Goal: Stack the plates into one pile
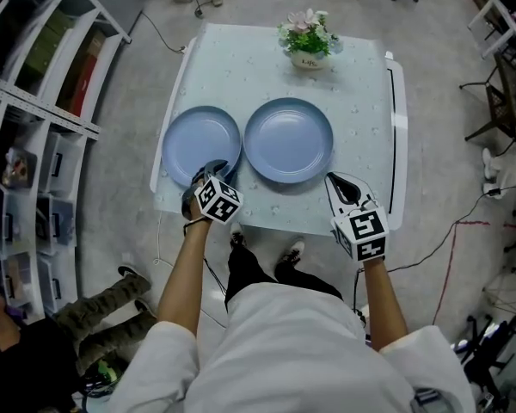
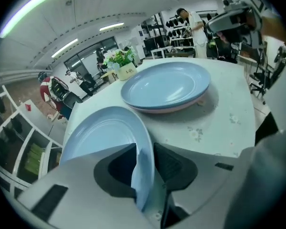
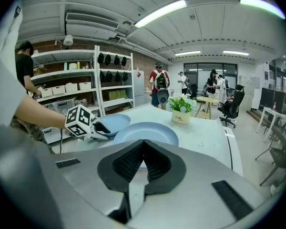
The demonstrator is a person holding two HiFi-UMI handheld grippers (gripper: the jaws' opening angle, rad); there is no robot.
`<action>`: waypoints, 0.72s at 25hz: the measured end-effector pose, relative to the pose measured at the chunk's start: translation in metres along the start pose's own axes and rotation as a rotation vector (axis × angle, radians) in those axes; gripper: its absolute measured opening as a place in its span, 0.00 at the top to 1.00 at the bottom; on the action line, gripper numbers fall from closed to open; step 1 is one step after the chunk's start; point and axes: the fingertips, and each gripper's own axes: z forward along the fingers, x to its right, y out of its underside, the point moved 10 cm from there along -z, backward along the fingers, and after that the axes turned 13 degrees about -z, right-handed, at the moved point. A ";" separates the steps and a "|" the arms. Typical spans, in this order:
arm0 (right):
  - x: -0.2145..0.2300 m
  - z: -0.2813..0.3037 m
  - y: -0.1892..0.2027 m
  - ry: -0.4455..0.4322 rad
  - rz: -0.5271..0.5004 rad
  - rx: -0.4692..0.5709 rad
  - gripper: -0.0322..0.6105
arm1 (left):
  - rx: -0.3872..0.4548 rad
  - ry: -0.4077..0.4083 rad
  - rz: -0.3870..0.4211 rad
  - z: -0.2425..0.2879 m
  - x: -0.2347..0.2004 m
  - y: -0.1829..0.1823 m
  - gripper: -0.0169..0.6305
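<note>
Plates aren't one pile yet: the small plate (image 1: 200,136) lies near-left of the flower pot (image 1: 308,57), beside the big plate (image 1: 288,139), which seems to sit on a pink one. My left tongs (image 1: 212,169) straddle the small plate's rim, spread, not yet pinching. My right tongs (image 1: 334,180) are pressed together, empty.

Site: robotics lab or workshop floor, open-plan. Evidence:
- white shelving racks (image 3: 112,80) loaded with storage boxes (image 3: 66,88), dark gear hung in a row along the top shelf
- ceiling strip lights (image 3: 159,12)
- air-conditioning unit (image 3: 90,20) mounted high, above a brick wall (image 3: 47,46)
- grey floor (image 1: 447,76) with loose cables (image 1: 460,222)
- swivel office chair (image 3: 231,106)
- several people (image 3: 158,84) standing about
- left gripper (image 1: 213,170), hand-held, bearing a cube of square markers
</note>
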 end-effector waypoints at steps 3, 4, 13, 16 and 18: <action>-0.004 -0.005 0.004 -0.016 -0.005 -0.010 0.93 | 0.009 0.002 0.020 0.000 0.000 0.004 0.81; -0.005 -0.006 0.005 -0.020 -0.007 -0.011 0.93 | 0.014 0.003 0.033 0.000 0.001 0.005 0.86; -0.014 -0.005 -0.020 -0.018 -0.030 0.000 0.93 | 0.138 0.002 0.125 -0.035 -0.012 -0.005 0.91; -0.016 -0.002 -0.037 0.009 -0.034 0.018 0.93 | 0.209 0.034 0.076 -0.055 -0.030 -0.018 0.91; -0.016 -0.001 -0.051 0.031 -0.035 0.034 0.93 | 0.255 0.061 0.026 -0.069 -0.045 -0.028 0.90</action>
